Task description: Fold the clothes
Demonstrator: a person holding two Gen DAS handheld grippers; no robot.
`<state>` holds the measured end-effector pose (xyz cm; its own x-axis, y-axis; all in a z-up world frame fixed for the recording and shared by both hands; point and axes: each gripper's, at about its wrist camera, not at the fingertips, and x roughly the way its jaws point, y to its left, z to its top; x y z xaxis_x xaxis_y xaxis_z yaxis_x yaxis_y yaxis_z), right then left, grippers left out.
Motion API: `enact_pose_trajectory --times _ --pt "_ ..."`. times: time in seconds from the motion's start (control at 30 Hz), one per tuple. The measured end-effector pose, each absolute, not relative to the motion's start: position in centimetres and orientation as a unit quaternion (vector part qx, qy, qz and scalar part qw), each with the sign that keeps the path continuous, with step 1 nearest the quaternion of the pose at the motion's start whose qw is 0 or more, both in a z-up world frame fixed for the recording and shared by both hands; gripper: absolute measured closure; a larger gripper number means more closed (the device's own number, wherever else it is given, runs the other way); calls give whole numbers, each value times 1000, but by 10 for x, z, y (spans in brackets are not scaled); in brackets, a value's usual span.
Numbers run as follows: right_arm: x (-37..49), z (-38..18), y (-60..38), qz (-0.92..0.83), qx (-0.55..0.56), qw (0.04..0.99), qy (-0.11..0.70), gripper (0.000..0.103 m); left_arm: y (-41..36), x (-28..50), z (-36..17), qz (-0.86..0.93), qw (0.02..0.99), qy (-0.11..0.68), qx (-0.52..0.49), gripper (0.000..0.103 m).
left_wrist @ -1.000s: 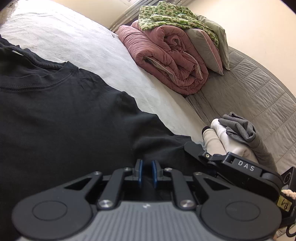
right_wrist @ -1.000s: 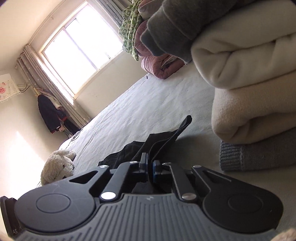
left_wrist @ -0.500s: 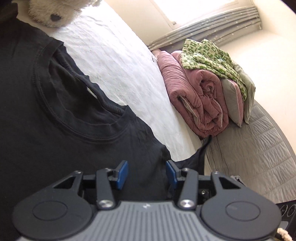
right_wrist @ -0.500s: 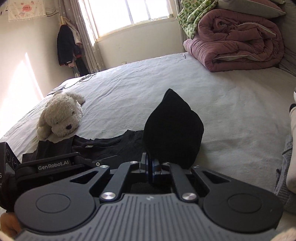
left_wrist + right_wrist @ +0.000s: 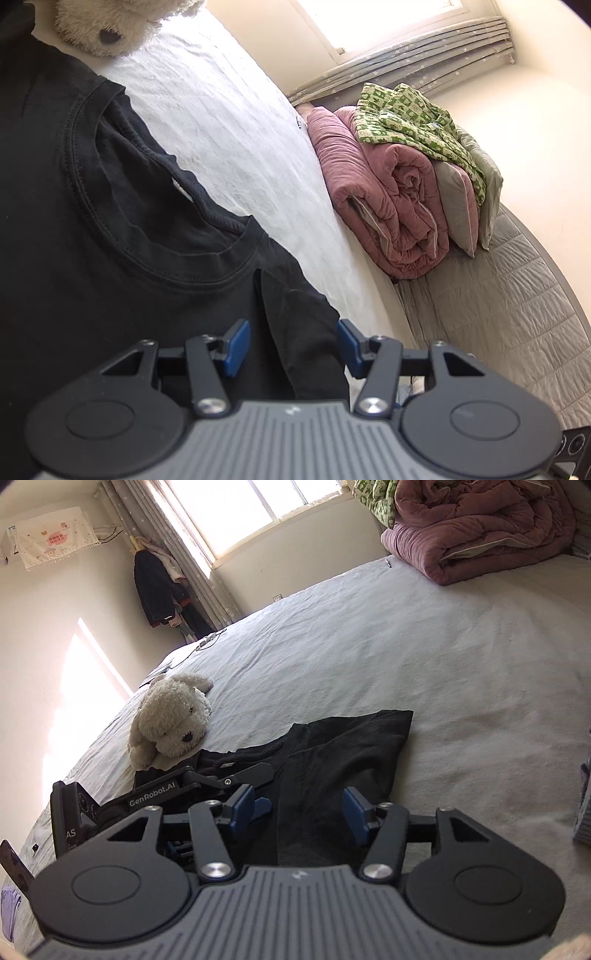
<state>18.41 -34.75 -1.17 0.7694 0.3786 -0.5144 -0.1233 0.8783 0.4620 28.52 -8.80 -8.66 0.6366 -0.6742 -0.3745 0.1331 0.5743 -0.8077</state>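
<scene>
both the left gripper (image 5: 291, 345) and right gripper (image 5: 299, 814) have just been opening, jaws spread over the black t-shirt (image 5: 343, 753), pinching nothing; plush dog (image 5: 170, 716) beside its collar

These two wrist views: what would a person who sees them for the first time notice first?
First, the black T-shirt lying on the pale bed, with a sleeve folded over the body and both grippers open just above it. Next, the white plush dog beside the shirt's collar. At the far end of the bed, a rolled pink quilt carries a green patterned cloth on top.
</scene>
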Motion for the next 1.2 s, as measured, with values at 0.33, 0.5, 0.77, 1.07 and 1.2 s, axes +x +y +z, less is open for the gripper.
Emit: enact_pose_trajectory --times 0.33,0.5,0.77,1.07,1.2 --pt "125 -28 -292 218 -136 933 254 45 -104 284 -83 -222 854 339 -326 66" --pt "122 -58 -274 247 -241 908 239 64 -126 278 -75 -201 890 323 -251 70" --pt "138 -52 -280 241 -182 923 240 96 -152 284 -54 -186 926 293 -145 101" --pt "158 -54 -299 294 -81 906 295 81 -145 288 -62 -153 933 302 -121 87" --pt "165 -41 -329 298 12 913 280 63 -148 294 -60 -171 927 306 -137 73"
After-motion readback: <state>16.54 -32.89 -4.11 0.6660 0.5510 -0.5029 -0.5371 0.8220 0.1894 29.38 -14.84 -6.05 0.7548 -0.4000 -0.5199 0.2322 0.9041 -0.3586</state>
